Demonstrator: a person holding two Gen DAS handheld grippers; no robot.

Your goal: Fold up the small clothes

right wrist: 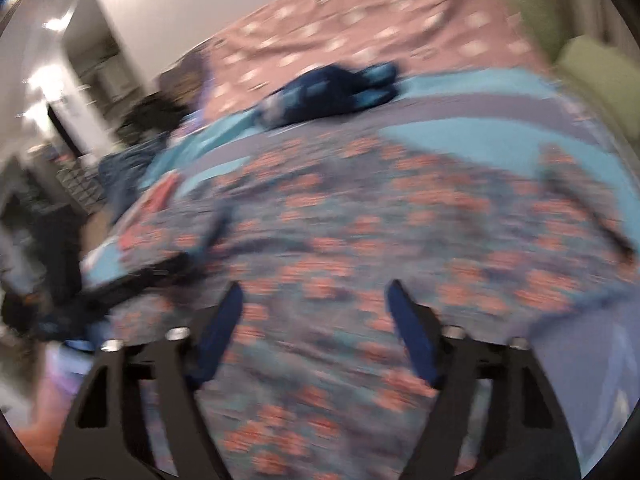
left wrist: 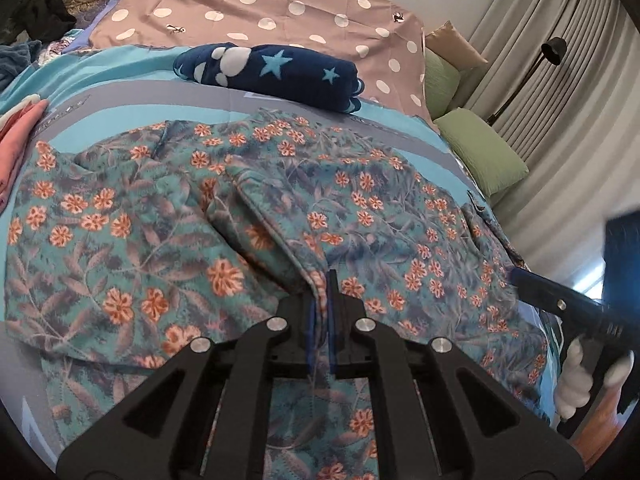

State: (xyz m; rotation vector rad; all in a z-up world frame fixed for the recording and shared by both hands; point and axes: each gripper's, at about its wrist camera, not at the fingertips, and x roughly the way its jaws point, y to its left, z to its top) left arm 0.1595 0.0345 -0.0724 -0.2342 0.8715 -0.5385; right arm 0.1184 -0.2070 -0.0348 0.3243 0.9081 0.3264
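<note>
The floral garment (left wrist: 168, 216), teal with orange flowers, lies spread and wrinkled over the middle of the bed and fills most of the lower half of the left wrist view. A fold of it rises in a ridge toward the bottom centre of that frame. There the left gripper (left wrist: 322, 280) has its blue pads pressed together on the edge of the cloth, so it holds the garment pinched between them.

In the right wrist view, which is strongly blurred, the same garment (right wrist: 340, 240) covers the middle and the lower part of the frame. The right gripper (right wrist: 314, 300) is above it with its two blue fingers (right wrist: 218, 332) clearly apart; nothing is gripped between them, only the cloth shows behind. In the left wrist view this gripper (left wrist: 516, 274) shows at the right edge, at the border of the garment, with a hand in a white glove (left wrist: 576, 384) below it.

Behind the garment, in the upper middle, lies a folded dark blue blanket with stars (left wrist: 276, 70) on the striped blue bed cover (left wrist: 120, 92). Further up there is a pink dotted sheet (left wrist: 256, 4). Green pillows (left wrist: 480, 152) are at the right, and pink cloth (left wrist: 16, 144) at the left edge.
</note>
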